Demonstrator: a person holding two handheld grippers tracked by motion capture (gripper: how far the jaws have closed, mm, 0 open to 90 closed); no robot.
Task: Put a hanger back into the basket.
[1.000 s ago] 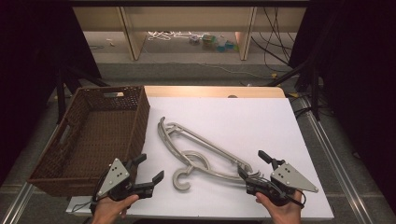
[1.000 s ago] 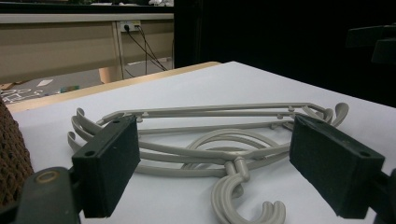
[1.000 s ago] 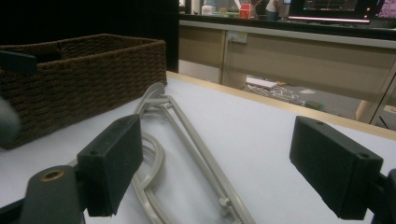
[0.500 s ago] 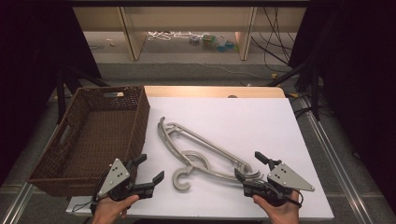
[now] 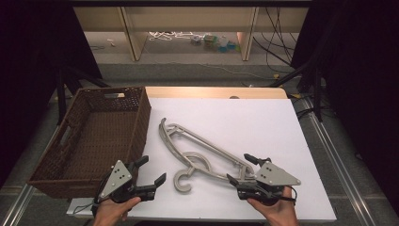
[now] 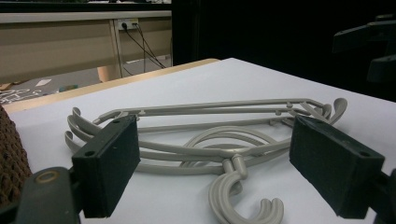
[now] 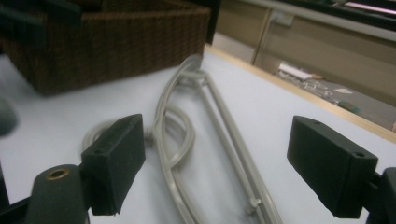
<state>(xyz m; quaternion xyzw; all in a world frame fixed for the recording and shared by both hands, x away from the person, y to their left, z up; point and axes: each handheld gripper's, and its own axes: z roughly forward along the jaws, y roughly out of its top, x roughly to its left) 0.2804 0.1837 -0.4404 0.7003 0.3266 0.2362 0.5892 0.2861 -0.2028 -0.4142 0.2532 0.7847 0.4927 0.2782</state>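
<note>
Both my grippers have their fingers spread wide, pinching nothing: left gripper (image 5: pixel 149 171) at the lower left, right gripper (image 5: pixel 241 167) at the lower right, its fingers just closing a bit. Between them lies the grey hanger (image 5: pixel 202 153) (beside the brown basket (image 5: pixel 96 136)) on the white table (image 5: pixel 263 122).

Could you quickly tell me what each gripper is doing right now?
Left gripper: open, holding nothing.
Right gripper: open, jaws just closing slightly at the hanger's end.
</note>
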